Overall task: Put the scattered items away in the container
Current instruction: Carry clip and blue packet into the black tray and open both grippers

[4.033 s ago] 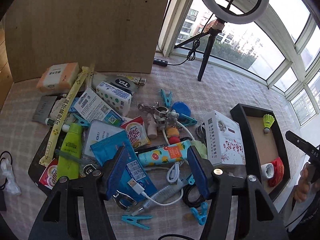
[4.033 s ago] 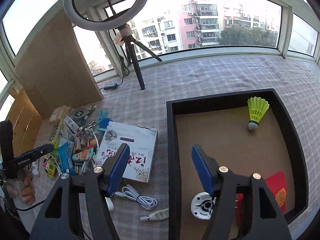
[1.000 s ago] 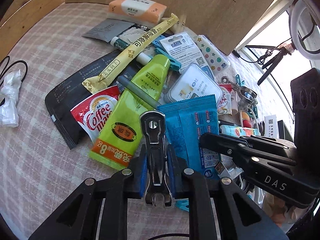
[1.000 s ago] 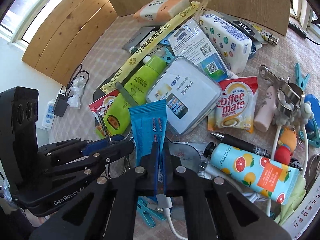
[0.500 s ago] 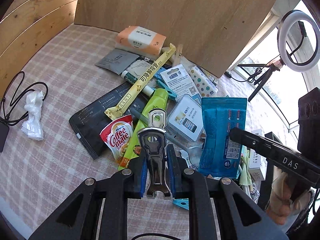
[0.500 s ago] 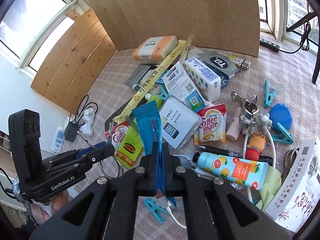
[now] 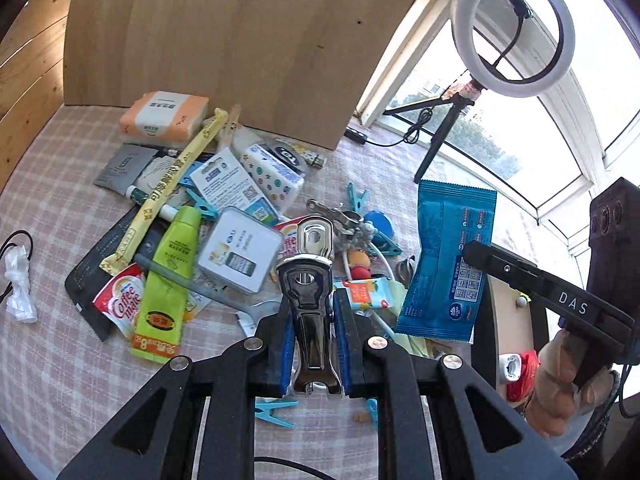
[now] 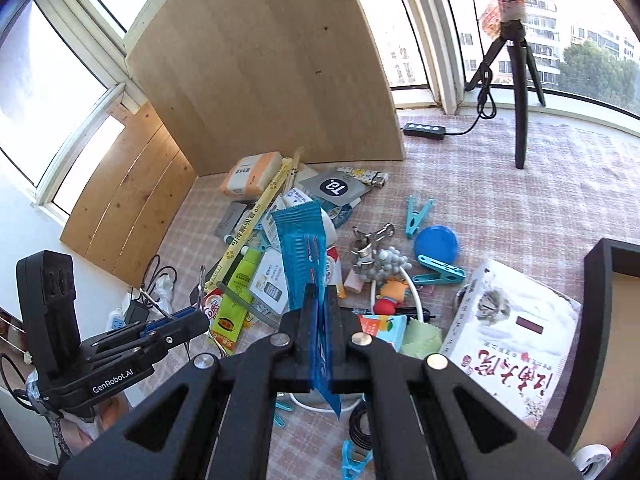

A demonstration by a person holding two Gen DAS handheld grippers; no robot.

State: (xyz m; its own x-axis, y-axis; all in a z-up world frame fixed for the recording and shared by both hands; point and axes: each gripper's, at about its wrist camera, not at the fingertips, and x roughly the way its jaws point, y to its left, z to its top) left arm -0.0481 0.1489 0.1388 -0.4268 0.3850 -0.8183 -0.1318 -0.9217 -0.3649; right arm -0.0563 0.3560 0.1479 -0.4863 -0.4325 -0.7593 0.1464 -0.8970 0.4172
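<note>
My left gripper (image 7: 313,306) is shut on a shiny metal clip (image 7: 310,264), held upright above the pile. My right gripper (image 8: 318,318) is shut on a blue foil packet (image 8: 301,248), which hangs in the air; in the left wrist view that packet (image 7: 448,256) hangs from the right gripper (image 7: 474,254), between the pile and the tray. The black tray (image 8: 595,320) with a brown floor lies at the right. Scattered items lie on the checked cloth: a green tube (image 7: 168,276), a white tin (image 7: 240,252), a Coffee mate sachet (image 7: 124,300) and a white box (image 8: 508,344).
A wooden board (image 7: 224,40) stands behind the pile. A ring light on a tripod (image 7: 512,28) stands by the window, with a cable and switch (image 8: 424,130) on the cloth. Blue pegs (image 8: 418,210) and a blue lid (image 8: 436,244) lie between pile and tray. A hand (image 7: 560,384) grips the right tool.
Both grippers have lifted away from the pile, the left with the metal clip and the right with the blue packet. The views have swung toward the window and tray.
</note>
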